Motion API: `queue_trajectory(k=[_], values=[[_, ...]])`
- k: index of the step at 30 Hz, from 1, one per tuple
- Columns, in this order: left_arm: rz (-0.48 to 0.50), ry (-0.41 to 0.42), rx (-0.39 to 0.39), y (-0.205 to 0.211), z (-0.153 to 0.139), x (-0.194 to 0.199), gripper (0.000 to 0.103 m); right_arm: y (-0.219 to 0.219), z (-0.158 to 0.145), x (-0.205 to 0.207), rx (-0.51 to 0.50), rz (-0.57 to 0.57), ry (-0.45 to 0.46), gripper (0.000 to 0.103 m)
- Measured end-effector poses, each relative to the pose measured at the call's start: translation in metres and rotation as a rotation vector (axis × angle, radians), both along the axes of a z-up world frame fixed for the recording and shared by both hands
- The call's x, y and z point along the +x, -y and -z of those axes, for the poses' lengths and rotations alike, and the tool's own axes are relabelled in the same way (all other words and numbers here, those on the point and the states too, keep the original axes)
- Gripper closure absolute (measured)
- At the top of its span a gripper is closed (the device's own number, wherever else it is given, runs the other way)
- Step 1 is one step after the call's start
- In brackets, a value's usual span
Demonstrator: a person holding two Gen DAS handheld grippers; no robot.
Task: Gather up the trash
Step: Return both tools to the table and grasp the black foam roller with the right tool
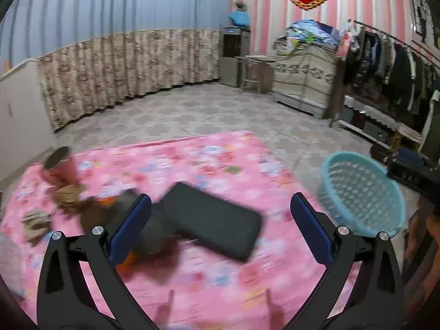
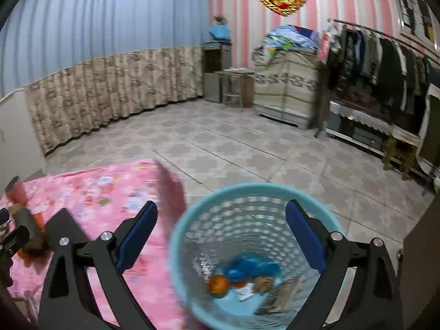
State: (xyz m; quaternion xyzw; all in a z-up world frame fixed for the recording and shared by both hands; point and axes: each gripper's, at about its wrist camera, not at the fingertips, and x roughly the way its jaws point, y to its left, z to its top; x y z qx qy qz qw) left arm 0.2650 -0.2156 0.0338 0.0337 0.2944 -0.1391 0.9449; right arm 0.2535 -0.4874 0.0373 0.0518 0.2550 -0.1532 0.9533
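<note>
Hovering right claw (image 2: 221,236) open, empty, above blue basket (image 2: 192,214), probably post-drop; left claw (image 1: 220,227) open over black pad (image 1: 211,220) near scraps (image 1: 66,195) on surface (image 1: 209,159).

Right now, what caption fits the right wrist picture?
Open right gripper above a blue basket holding an orange and other trash.

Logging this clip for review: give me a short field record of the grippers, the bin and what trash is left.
left gripper: open, over the pink table
right gripper: open, empty, above the basket
basket: light blue, beside the table, holds an orange, a blue wrapper and scraps
left on table: black pad, red cup, brown scraps
image quality: motion blur near the table
</note>
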Motion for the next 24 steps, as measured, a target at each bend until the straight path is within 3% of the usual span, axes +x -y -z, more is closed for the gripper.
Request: queue_trajectory(k=[11,18,24], values=[[-0.198,-0.016,0.055,-0.14,0.015,0.009,0.005,-0.116,0.012,0.006,-0.025,-0.228,-0.011,0.011],[-0.261,-0.048,0.076,-0.186,0.033,0.026,0.005,-0.17,0.026,0.016,-0.012,-0.335,-0.042,0.011],[-0.314,-0.099,0.055,-0.224,0.047,0.046,0.006,-0.191,0.03,0.033,-0.006,-0.369,-0.063,0.011]])
